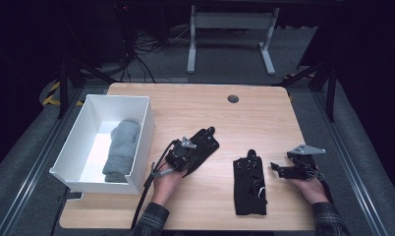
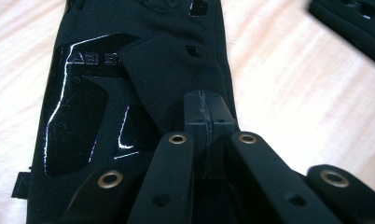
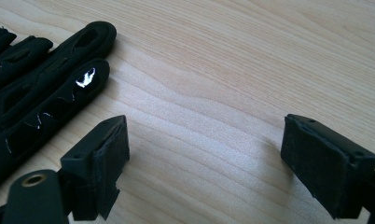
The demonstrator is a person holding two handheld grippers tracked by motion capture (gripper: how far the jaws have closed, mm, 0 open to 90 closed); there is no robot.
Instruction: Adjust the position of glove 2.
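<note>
Jaws of my left gripper (image 2: pixel 205 122) pinch the black glove (image 2: pixel 129 79) at its cuff, dragging it toward the white bin (image 1: pixel 136 147); my right gripper (image 3: pixel 204 154) waits wide open beside the second glove (image 1: pixel 249 184) on the tabletop (image 1: pixel 264 113).

Black glove (image 2: pixel 129 93) under the closed left gripper (image 2: pixel 205 116) cut off by the top edge, its raised lettering partly unreadable, second glove (image 2: pixel 353 23) blurred at the corner
</note>
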